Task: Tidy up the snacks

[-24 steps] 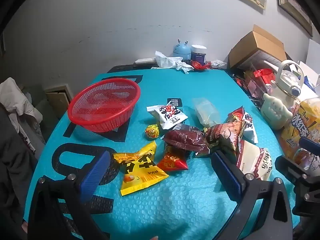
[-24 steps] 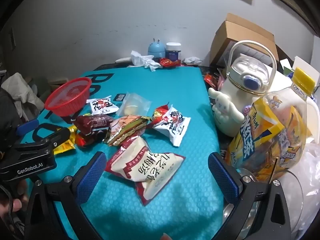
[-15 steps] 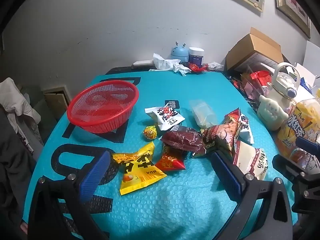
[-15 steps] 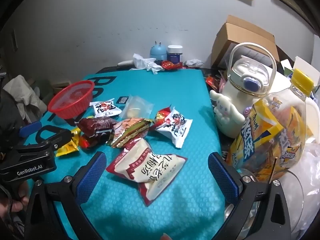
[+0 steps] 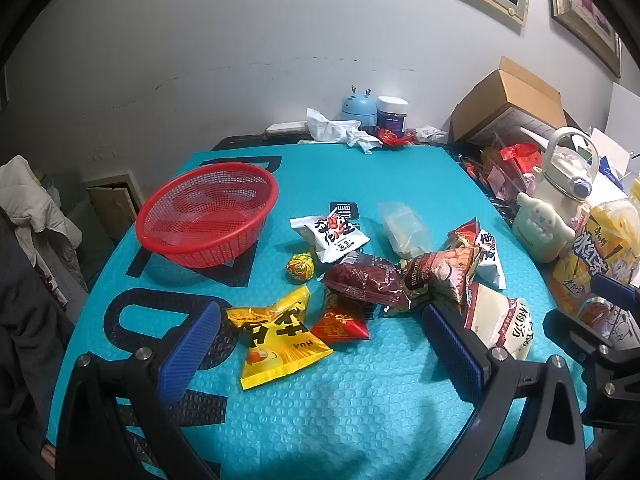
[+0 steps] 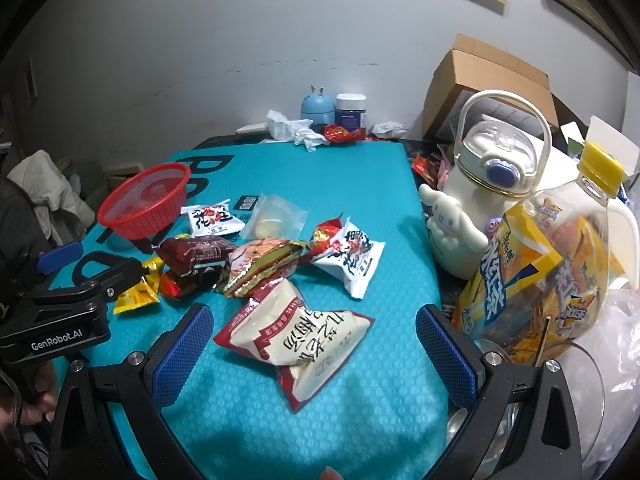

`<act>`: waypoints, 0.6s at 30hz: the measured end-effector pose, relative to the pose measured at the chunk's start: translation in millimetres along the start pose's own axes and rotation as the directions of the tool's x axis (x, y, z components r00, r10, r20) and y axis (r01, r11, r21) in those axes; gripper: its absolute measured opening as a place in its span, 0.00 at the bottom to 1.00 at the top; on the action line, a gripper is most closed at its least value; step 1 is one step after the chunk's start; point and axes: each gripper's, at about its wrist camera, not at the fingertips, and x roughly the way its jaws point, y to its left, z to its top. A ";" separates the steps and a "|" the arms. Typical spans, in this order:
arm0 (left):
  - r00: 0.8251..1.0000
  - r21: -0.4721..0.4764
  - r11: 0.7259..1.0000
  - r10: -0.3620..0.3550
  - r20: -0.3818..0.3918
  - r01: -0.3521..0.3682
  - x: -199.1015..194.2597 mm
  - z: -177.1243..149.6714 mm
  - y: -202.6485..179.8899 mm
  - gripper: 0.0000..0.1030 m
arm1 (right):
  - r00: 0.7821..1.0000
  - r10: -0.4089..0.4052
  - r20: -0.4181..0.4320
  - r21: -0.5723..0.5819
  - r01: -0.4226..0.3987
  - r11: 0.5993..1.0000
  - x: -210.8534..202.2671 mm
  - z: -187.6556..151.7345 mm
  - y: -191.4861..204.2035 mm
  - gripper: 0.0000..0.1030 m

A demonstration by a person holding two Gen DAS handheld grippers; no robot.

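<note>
Snacks lie loose on the teal desk (image 5: 360,420) and your red basket (image 5: 208,216) holds nothing visible, so by my reading the sorting has hardly begun.

From the left wrist camera, your left gripper (image 5: 320,354) hangs above the desk with its blue pads wide apart, gripping nothing. Just ahead of it, between the pads, lies the yellow packet (image 5: 276,340), touching a small red packet (image 5: 340,320). Further forward sit a round yellow candy (image 5: 300,267), a dark maroon packet (image 5: 364,282) and a white peanut packet (image 5: 334,236). The basket stands ahead and to the left, well apart from the pile.

From the right wrist camera, your right gripper (image 6: 312,354) is likewise spread open and empty. The large white-and-red bag (image 6: 296,334) lies directly ahead between its pads. Beyond it are a brown-green packet (image 6: 264,260), a white-red packet (image 6: 352,256) and a clear bag (image 6: 276,216). Everything visible is left to move; the basket is far forward-left.
</note>
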 end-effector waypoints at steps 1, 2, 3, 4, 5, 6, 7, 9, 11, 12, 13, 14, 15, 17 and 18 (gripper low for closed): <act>1.000 -0.001 1.000 -0.001 0.001 0.001 0.3 -0.3 0.1 1.00 | 1.000 0.000 0.001 0.000 0.000 1.000 -0.6 -1.3 -0.4 1.00; 1.000 0.001 1.000 -0.002 0.001 0.002 0.3 0.0 0.3 1.00 | 1.000 0.002 0.001 0.000 -0.002 1.000 -0.3 -1.4 -0.6 1.00; 1.000 0.002 1.000 -0.003 0.000 0.003 0.3 0.2 0.4 1.00 | 1.000 0.005 0.000 0.001 -0.005 1.000 0.1 -1.1 -0.4 1.00; 1.000 0.001 1.000 -0.001 -0.002 0.001 0.5 0.1 0.1 1.00 | 1.000 0.007 0.000 0.001 -0.007 1.000 0.6 -0.9 -0.3 1.00; 1.000 0.002 1.000 -0.001 -0.004 0.001 0.7 0.7 0.3 1.00 | 1.000 0.007 -0.002 0.000 -0.007 1.000 1.4 -0.4 0.1 1.00; 1.000 0.003 1.000 0.001 -0.005 -0.001 1.2 0.7 -0.8 1.00 | 1.000 0.008 -0.002 -0.001 -0.008 1.000 1.7 -0.4 0.1 1.00; 1.000 0.003 1.000 0.001 -0.006 -0.001 1.7 0.9 -0.7 1.00 | 1.000 0.008 -0.002 -0.002 -0.008 1.000 2.1 -0.1 0.2 1.00; 1.000 0.001 1.000 -0.001 -0.007 0.001 2.0 0.3 -0.7 1.00 | 1.000 0.008 -0.003 -0.002 -0.008 1.000 2.9 -0.4 0.5 1.00; 1.000 0.002 1.000 0.000 -0.009 0.000 3.0 0.0 -0.8 1.00 | 1.000 0.007 -0.003 -0.003 -0.007 1.000 3.5 -0.3 0.7 1.00; 1.000 0.003 1.000 0.002 -0.008 -0.002 3.5 -1.0 -1.8 1.00 | 1.000 0.008 -0.003 -0.003 -0.008 1.000 3.2 -0.5 0.4 1.00; 1.000 0.005 1.000 0.004 -0.008 -0.004 4.2 -1.6 -2.5 1.00 | 1.000 0.007 -0.002 -0.004 -0.007 1.000 3.5 -0.4 0.5 1.00; 1.000 0.007 1.000 0.005 -0.009 -0.005 4.7 -1.2 -2.9 1.00 | 1.000 0.008 0.001 -0.005 -0.008 1.000 3.5 -1.4 -0.1 1.00; 1.000 0.007 1.000 0.005 -0.008 -0.005 4.8 -2.4 -3.3 1.00 | 1.000 0.006 0.000 -0.005 -0.006 1.000 4.3 -0.8 0.4 1.00; 1.000 0.008 1.000 0.001 -0.009 -0.001 5.2 -2.4 -3.7 1.00 | 1.000 0.008 0.002 -0.005 -0.008 1.000 3.7 -1.9 -0.3 1.00; 1.000 0.008 1.000 -0.003 -0.008 0.003 5.3 -2.8 -3.6 1.00 | 1.000 0.008 0.002 -0.005 -0.008 1.000 3.8 -1.7 -0.2 1.00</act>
